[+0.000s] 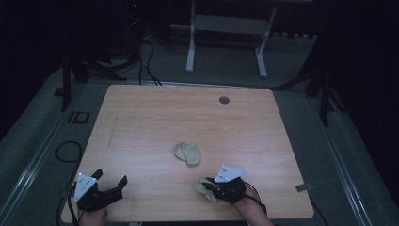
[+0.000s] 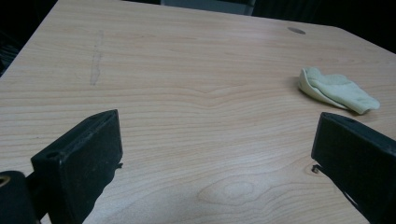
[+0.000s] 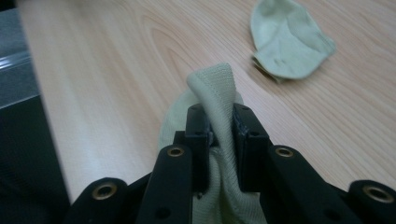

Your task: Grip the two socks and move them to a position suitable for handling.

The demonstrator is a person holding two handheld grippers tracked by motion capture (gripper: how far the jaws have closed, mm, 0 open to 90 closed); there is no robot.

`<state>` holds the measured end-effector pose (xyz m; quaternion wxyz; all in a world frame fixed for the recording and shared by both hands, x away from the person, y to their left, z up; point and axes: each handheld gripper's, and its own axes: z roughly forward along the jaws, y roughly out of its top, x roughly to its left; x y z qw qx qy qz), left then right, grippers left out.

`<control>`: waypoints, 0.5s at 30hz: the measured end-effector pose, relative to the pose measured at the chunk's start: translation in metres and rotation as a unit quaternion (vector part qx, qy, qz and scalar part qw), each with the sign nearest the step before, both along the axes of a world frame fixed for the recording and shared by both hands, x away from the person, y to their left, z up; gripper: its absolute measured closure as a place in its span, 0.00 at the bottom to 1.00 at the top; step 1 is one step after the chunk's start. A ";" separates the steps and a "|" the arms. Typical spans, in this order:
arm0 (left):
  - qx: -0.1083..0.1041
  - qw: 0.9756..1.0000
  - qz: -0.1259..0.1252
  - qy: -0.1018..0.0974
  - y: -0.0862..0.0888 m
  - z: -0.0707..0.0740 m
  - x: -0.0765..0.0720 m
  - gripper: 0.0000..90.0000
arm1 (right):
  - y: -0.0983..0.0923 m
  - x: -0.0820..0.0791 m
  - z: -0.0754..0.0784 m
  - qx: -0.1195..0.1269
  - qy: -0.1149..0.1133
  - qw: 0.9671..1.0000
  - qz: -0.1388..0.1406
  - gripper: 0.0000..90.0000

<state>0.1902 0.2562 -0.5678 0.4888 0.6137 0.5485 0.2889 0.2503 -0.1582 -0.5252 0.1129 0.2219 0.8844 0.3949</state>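
The right gripper [image 3: 219, 126] sits at the near edge of the surface [image 1: 155, 117], clamped on a fold of a pale green cloth [image 3: 217, 88]. Beyond that cloth, toward the middle, lies a second green cloth [image 1: 188, 153], nearer this gripper. The left gripper [image 1: 110, 186], jaws wide and empty, hovers farther off.

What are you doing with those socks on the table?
A person holds tongs in each hand at a wooden table. The right tongs are shut on a pale green sock near the front edge. A second sock lies loose mid-table. The left tongs sit open over bare wood, holding nothing.
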 end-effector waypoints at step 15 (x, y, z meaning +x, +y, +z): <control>-0.004 1.000 -0.021 0.008 -0.009 -0.001 0.001 0.02 | 0.000 0.015 -0.036 -0.038 0.015 0.999 0.000 0.86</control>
